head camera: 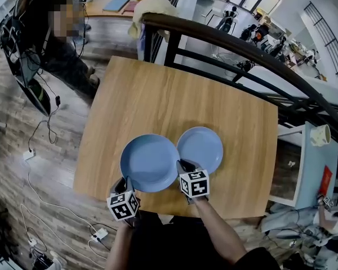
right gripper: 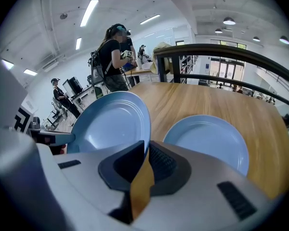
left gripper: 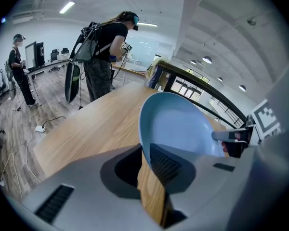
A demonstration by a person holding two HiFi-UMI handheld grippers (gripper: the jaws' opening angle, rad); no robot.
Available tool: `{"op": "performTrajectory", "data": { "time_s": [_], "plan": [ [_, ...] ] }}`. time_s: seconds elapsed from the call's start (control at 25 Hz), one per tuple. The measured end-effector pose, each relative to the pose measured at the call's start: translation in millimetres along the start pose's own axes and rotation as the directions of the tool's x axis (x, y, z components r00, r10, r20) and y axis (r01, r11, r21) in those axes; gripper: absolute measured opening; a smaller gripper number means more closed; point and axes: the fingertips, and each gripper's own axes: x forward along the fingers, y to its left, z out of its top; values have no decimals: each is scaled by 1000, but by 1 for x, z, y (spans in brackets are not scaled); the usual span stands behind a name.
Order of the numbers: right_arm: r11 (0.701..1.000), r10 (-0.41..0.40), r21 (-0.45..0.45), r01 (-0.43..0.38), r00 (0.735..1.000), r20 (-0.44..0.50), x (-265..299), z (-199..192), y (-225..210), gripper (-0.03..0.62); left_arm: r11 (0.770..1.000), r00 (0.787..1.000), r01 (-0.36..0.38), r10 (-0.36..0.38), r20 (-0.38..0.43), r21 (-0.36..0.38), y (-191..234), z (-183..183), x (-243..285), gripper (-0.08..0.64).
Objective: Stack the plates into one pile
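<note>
At the near left, the left gripper [head camera: 125, 182] is clamped narrow on the near-left rim of the larger blue plate [head camera: 150, 163]. The plate appears tilted and lifted just clear of the wooden table [head camera: 158, 94]. The right gripper [head camera: 185, 165] pinches the same plate's right rim, beside the smaller blue plate [head camera: 203, 148], which lies flat on the table. The held plate looks stiff, glazed, slippery and probably breakable, so gripping opposite rim edges seems soundest.

A wooden table [head camera: 158, 94] stands beside a dark railing [head camera: 225, 41], a person [head camera: 45, 35] and floor cables [head camera: 29, 176] nearby.
</note>
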Motion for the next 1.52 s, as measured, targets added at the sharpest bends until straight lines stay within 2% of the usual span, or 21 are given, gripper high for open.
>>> {"op": "performTrajectory", "data": {
  "time_s": [0.52, 1.52],
  "plan": [
    [998, -30, 50, 28, 999, 39, -52, -28, -44, 49, 997, 1000, 31, -31, 0, 68, -60, -18, -13, 64],
    [980, -107, 180, 86, 988, 109, -144, -75, -189, 49, 973, 992, 124, -121, -28, 193, -224, -53, 8, 63]
  ]
}}
